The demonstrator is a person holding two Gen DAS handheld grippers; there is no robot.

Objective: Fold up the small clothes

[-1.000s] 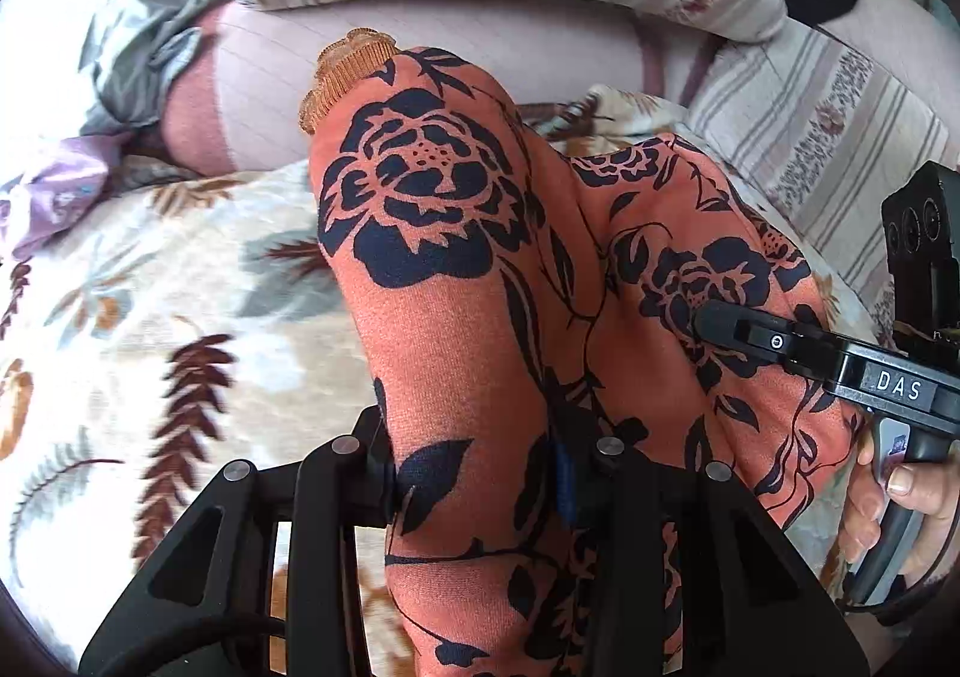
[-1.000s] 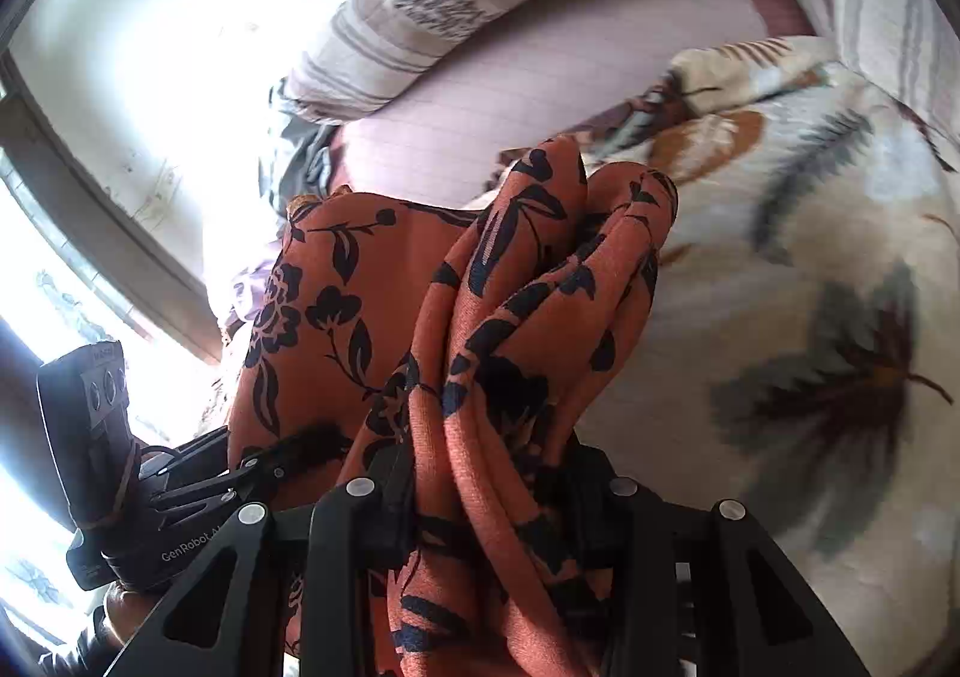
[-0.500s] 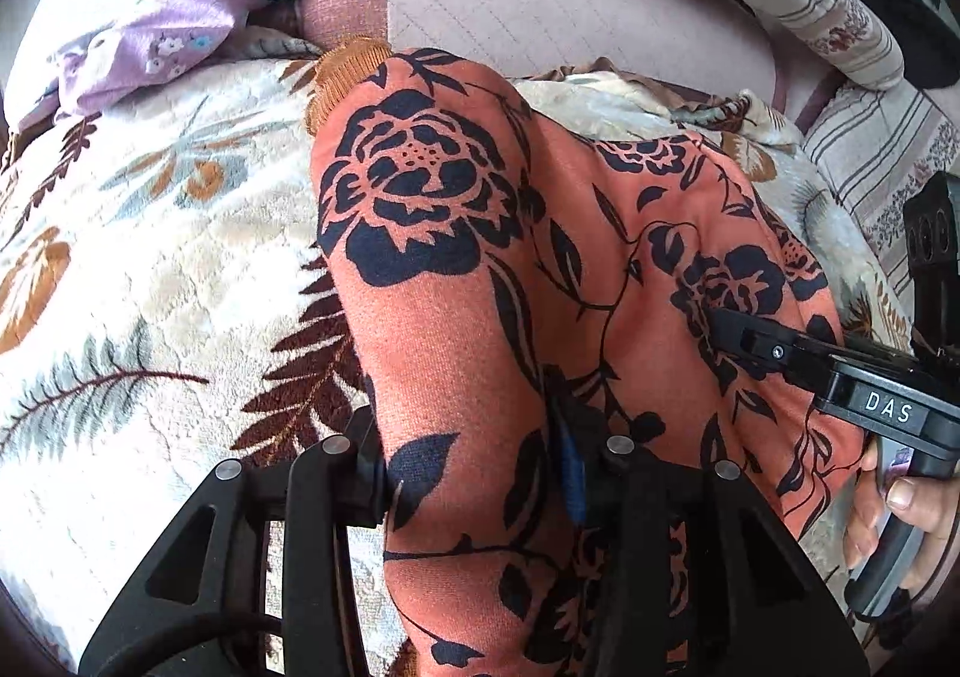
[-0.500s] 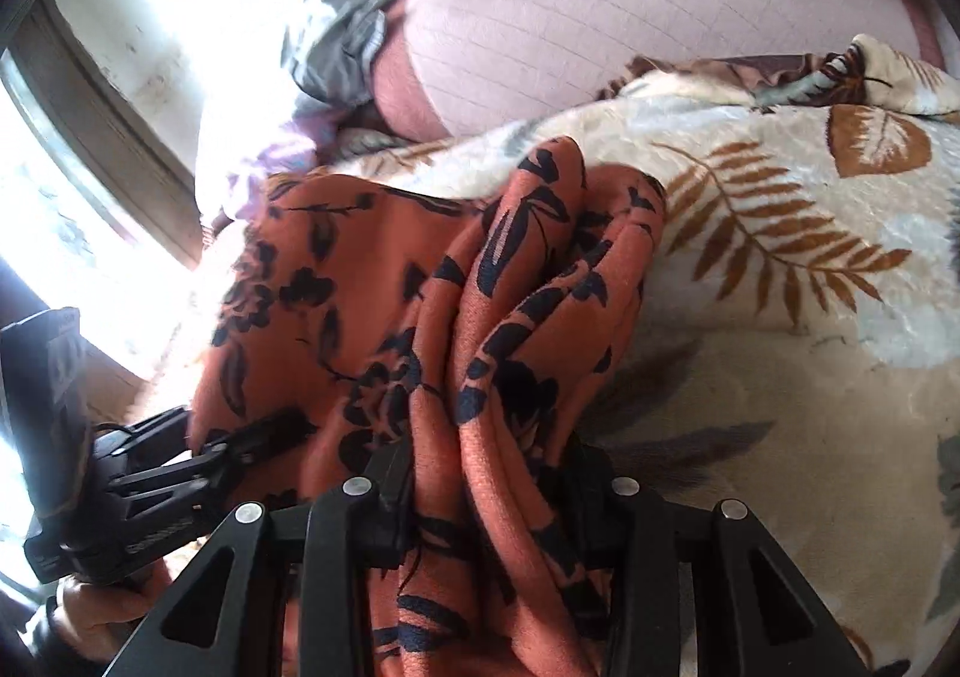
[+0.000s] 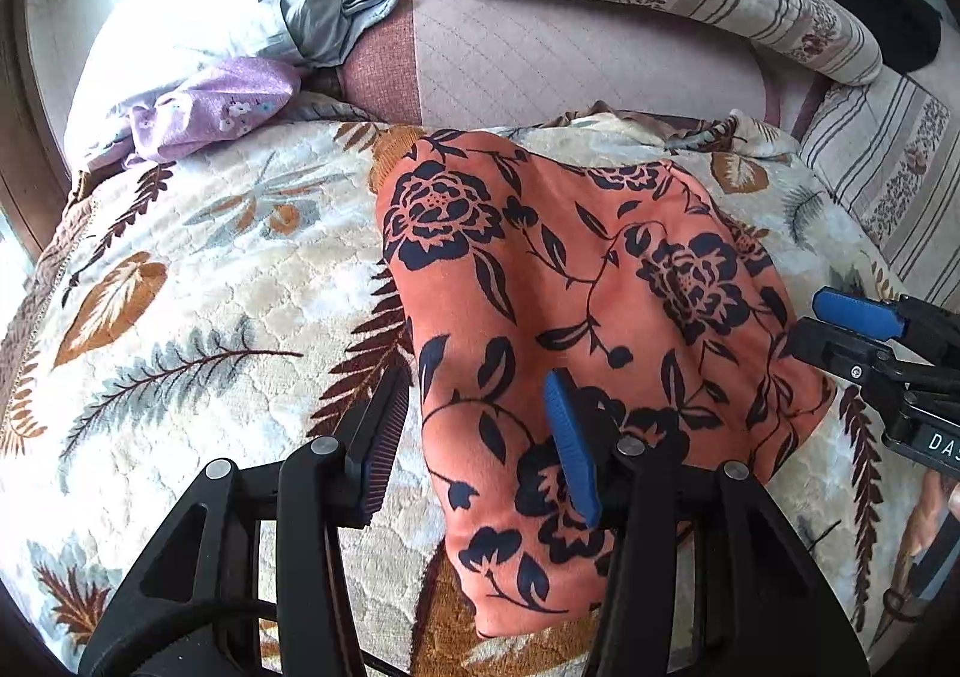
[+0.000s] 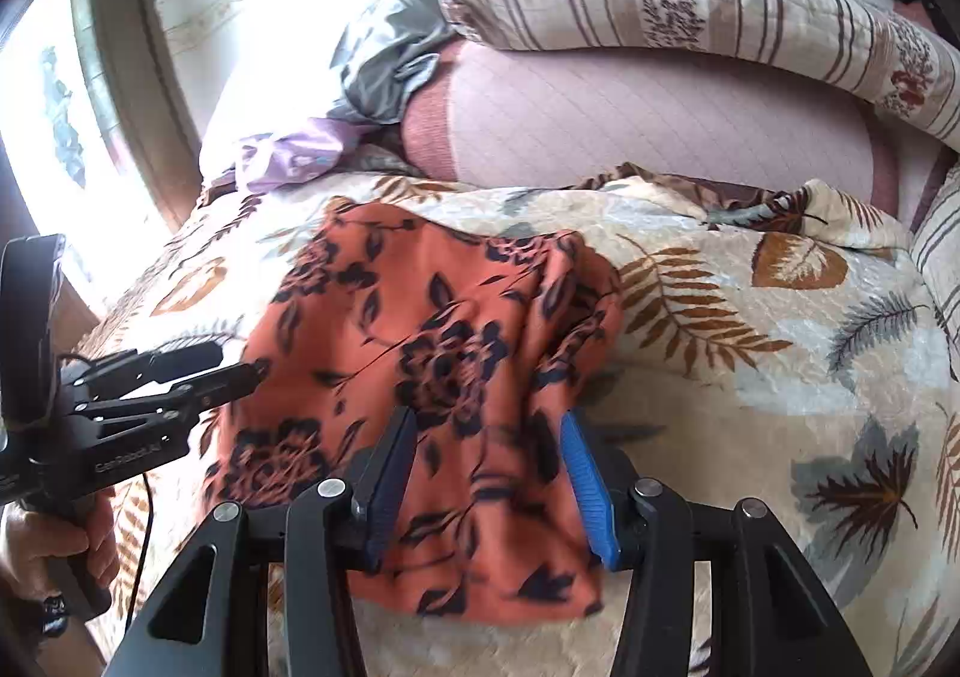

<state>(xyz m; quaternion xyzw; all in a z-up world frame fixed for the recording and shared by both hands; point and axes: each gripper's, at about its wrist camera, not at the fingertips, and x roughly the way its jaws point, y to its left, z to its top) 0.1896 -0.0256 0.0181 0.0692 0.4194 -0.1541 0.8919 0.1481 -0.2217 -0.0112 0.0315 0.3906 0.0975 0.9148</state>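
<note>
**Orange floral garment laid on the bed**

The orange garment (image 5: 576,305), printed with black roses and leaves, lies rumpled on the leaf-patterned bedspread (image 5: 198,287), its ribbed cuff toward the pink cushion (image 5: 540,59). My left claw (image 5: 474,437) and right claw (image 6: 486,473) are both opening, cloth loose between the pads, unpinched. My right claw's body reads "DAS"; the left's lettering is blurred.
</note>
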